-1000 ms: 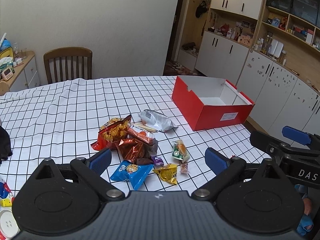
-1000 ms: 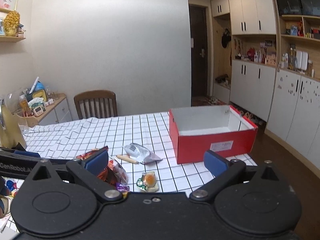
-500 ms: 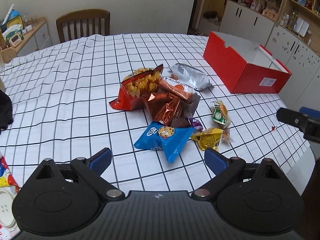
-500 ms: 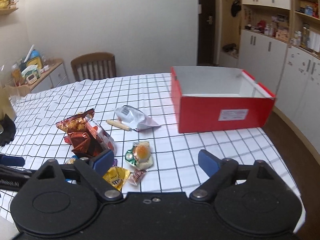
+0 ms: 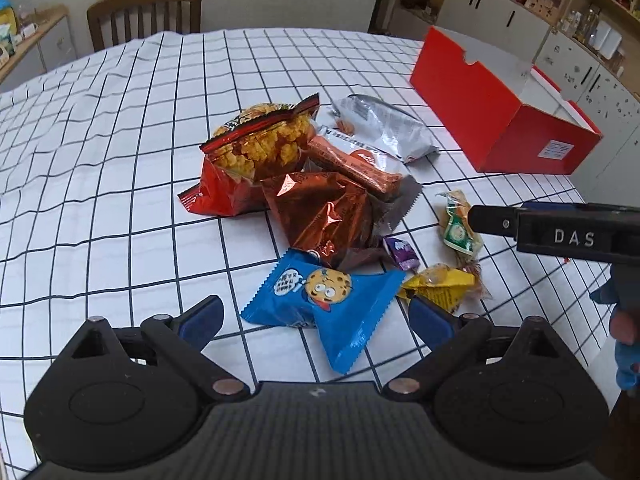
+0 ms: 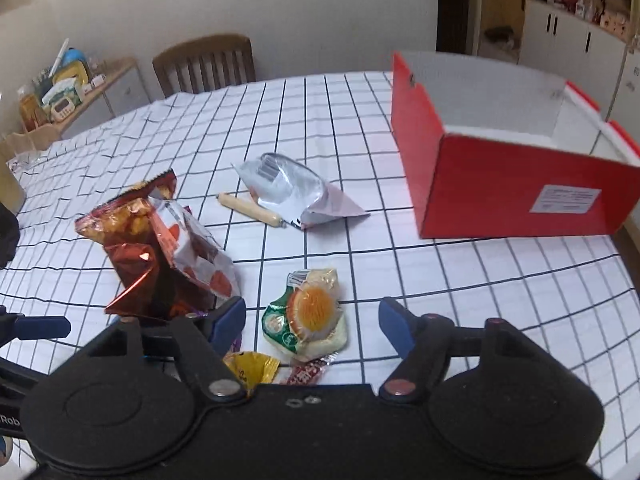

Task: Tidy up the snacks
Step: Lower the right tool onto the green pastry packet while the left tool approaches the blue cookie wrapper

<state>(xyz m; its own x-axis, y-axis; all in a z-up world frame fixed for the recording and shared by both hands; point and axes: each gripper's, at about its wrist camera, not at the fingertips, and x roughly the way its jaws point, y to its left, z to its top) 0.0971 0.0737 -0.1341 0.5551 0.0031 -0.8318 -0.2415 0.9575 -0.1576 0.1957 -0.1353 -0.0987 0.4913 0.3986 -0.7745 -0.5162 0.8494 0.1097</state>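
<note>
A heap of snacks lies on the checked tablecloth (image 5: pixel 120 128). A blue cookie packet (image 5: pixel 324 300) sits between the open fingers of my left gripper (image 5: pixel 316 316). Behind it lie a copper foil bag (image 5: pixel 328 212), a red popcorn bag (image 5: pixel 248 152), a silver pouch (image 5: pixel 384 128) and a small yellow packet (image 5: pixel 440 284). My right gripper (image 6: pixel 312 320) stands open around a green and orange packet (image 6: pixel 312 312), with nothing pinched. The red box (image 6: pixel 516 176) stands open at the right, its inside white.
A sausage stick (image 6: pixel 252 210) lies beside the silver pouch (image 6: pixel 292 188). A wooden chair (image 5: pixel 144 12) stands at the table's far side. Cabinets (image 5: pixel 492 8) line the right wall. The right gripper's body (image 5: pixel 560 232) reaches in above the table's right edge.
Both grippers have dropped lower and moved forward toward the snack heap. The blue cookie packet and the green and orange packet now lie between the fingers.
</note>
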